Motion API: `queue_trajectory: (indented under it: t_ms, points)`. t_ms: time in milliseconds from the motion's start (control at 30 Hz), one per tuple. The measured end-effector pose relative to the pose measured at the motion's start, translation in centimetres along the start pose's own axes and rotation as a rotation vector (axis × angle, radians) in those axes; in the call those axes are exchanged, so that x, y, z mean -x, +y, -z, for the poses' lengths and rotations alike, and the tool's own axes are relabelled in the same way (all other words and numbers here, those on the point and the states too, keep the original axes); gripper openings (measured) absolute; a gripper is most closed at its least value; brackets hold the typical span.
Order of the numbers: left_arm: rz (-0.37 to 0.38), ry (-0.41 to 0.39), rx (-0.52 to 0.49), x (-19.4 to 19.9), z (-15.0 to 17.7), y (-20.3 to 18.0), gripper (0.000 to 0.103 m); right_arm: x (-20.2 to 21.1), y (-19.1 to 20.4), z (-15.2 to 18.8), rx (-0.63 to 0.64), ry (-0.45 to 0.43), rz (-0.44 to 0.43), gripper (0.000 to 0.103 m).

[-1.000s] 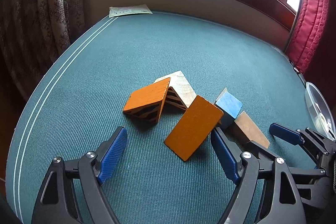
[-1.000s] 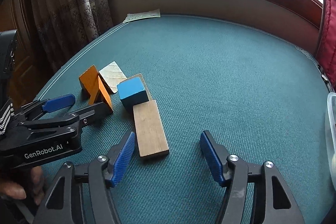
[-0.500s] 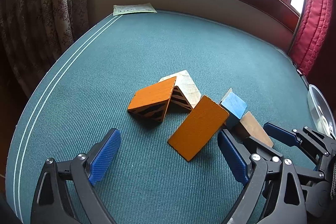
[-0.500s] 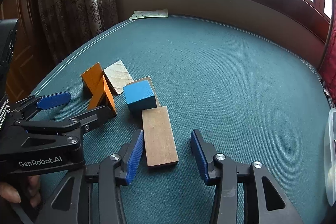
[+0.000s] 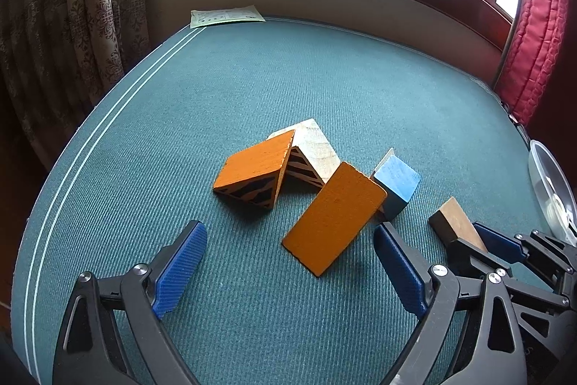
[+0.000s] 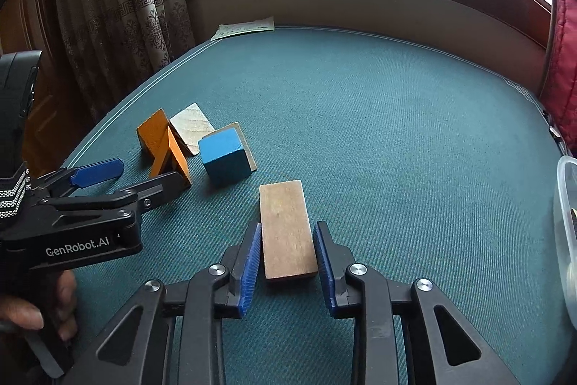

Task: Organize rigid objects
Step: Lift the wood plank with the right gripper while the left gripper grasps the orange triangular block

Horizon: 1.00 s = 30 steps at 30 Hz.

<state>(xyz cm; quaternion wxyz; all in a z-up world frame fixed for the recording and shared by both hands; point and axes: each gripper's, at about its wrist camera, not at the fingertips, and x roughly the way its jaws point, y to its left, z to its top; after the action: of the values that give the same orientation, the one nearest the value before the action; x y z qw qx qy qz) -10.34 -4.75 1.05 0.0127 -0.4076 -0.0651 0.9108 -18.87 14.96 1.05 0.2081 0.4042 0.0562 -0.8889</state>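
While the right hand-held gripper (image 6: 286,258) has its blue pads pressed against the long sides of the brown wooden block (image 6: 286,230), gripping its near end, the left hand-held gripper (image 5: 290,271) stands wide with nothing between its fingers, poised just short of the flat orange block (image 5: 333,217). That orange block leans against the blue cube (image 5: 396,183), and behind them an orange wedge with black stripes (image 5: 254,168) touches a pale wooden wedge (image 5: 313,148). All lie on the teal worktop (image 5: 324,78). A clear plastic container (image 5: 551,186) sits at the worktop's right edge, well apart from the blocks; only part of it shows, and what it holds cannot be made out. A printed sheet of paper (image 5: 227,15) rests at the far corner.
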Motion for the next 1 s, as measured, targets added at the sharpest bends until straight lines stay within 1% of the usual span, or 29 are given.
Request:
queue_trajectory:
  t_ms: [300,433,500,533,733,933,967,1000]
  points:
    - [-0.008,0.007,-0.036,-0.3,-0.1,-1.1,0.094,0.9,-0.8,1.4,-0.031,-0.002,0.005,0.031]
    - [-0.012,0.01,-0.052,-0.4,-0.1,-1.5,0.091,1.3,-1.2,1.8,-0.051,-0.005,0.003,0.031]
    - [-0.012,0.011,-0.059,-0.4,-0.1,-1.7,0.085,1.4,-1.3,1.9,-0.061,-0.007,0.002,0.031]
    - [-0.014,0.01,-0.063,-0.4,-0.1,-1.7,0.084,1.5,-1.4,2.0,-0.065,-0.007,0.001,0.031]
    - [-0.007,0.004,-0.08,-0.4,-0.2,-2.0,0.071,1.4,-1.5,1.9,-0.072,-0.008,-0.001,0.031]
    - [0.0,-0.003,-0.088,-0.3,-0.3,-2.2,0.054,1.4,-1.5,2.1,-0.08,-0.011,-0.006,0.031]
    - [0.008,-0.004,-0.088,-0.3,-0.3,-2.2,0.048,1.5,-1.7,2.1,-0.081,-0.011,-0.008,0.031]
    - [0.01,-0.006,-0.09,-0.2,-0.2,-2.3,0.047,1.5,-1.7,2.1,-0.081,-0.011,-0.008,0.031]
